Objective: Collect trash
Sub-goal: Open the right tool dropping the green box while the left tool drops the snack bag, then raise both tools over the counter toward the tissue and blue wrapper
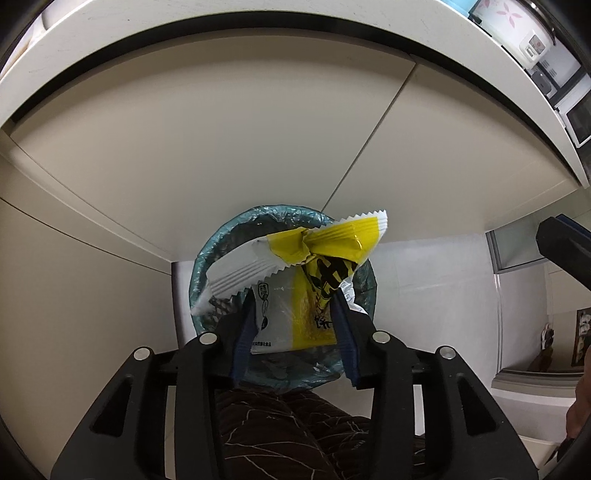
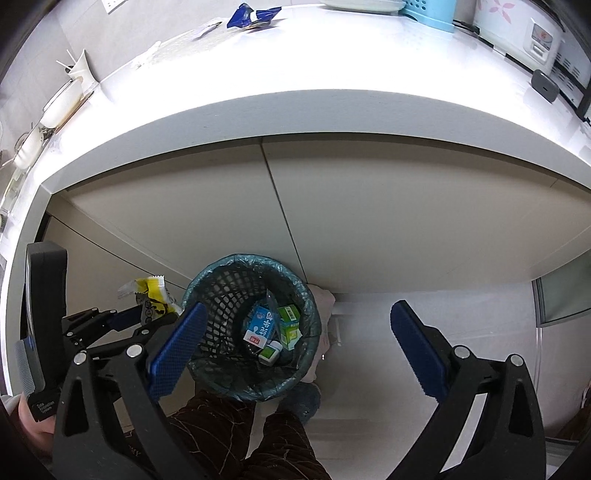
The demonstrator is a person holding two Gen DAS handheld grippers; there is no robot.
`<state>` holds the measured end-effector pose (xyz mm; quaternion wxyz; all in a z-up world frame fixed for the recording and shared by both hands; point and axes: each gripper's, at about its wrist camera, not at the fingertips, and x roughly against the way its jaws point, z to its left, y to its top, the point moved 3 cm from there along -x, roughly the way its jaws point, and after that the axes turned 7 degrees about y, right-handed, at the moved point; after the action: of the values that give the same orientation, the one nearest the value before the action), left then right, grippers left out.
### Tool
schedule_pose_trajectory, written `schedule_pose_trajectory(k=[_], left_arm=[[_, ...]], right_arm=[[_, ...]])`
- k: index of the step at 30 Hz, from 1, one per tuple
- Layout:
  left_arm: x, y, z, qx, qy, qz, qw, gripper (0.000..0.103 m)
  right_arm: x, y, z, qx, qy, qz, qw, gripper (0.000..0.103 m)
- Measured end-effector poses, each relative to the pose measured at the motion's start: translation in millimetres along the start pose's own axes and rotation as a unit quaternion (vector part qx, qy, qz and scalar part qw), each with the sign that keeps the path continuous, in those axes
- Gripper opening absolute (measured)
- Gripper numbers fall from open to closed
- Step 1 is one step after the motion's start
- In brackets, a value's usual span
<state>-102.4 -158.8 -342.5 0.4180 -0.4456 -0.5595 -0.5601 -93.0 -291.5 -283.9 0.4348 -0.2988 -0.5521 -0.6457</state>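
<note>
- Left wrist view: the left gripper [image 1: 295, 317] was clamped on a yellow-and-white snack wrapper [image 1: 310, 266], its blue pads [image 1: 245, 332] pinching the lower part while the crumpled, serrated top flared out above. Beyond it stood the lined trash basket [image 1: 207, 266], against the cabinet doors [image 1: 221, 147] on the far side.
- Right wrist view: the right gripper [image 2: 295, 339] hung with its fingers [image 2: 177, 347] spread wide and nothing between them, over the mesh basket [image 2: 207, 295], which already held small cartons [image 2: 273, 328]. Here the wrapper [image 2: 151, 295] sat left of the basket's rim, not over the opening. A blue wrapper [image 2: 251, 16] lay far off on the counter [image 2: 332, 74].
- Risk, as I judged it: released from there, the light wrapper could flutter and land on the floor beside the basket; it needed carrying right, over the opening, first.
</note>
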Motion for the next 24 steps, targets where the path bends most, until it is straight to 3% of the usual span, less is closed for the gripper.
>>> schedule_pose_trajectory(k=[10,16,19,24], left_arm=[[8.2,-1.4,4.1,0.003,0.003,-0.006,1.0000,0.060],[20.5,-4.0,3.0,0.018,0.003,-0.016,0.9997,0.077],[37.0,-1.6,7.7,0.033,0.002,-0.030,0.9990,0.093],[75.2,6.7,17.3,0.045,0.002,-0.061,0.9971,0.097]], right_arm=[[-1.4,-1.8,-3.1,0.002,0.001,0.001,1.000,0.095],[-1.8,-2.6,-3.0,0.002,0.003,0.001,1.000,0.095],[3.3,-0.2,-2.1,-0.003,0.010,-0.006,1.000,0.095],[22.7,12.6,3.6,-0.005,0.027,-0.026,0.999,0.095]])
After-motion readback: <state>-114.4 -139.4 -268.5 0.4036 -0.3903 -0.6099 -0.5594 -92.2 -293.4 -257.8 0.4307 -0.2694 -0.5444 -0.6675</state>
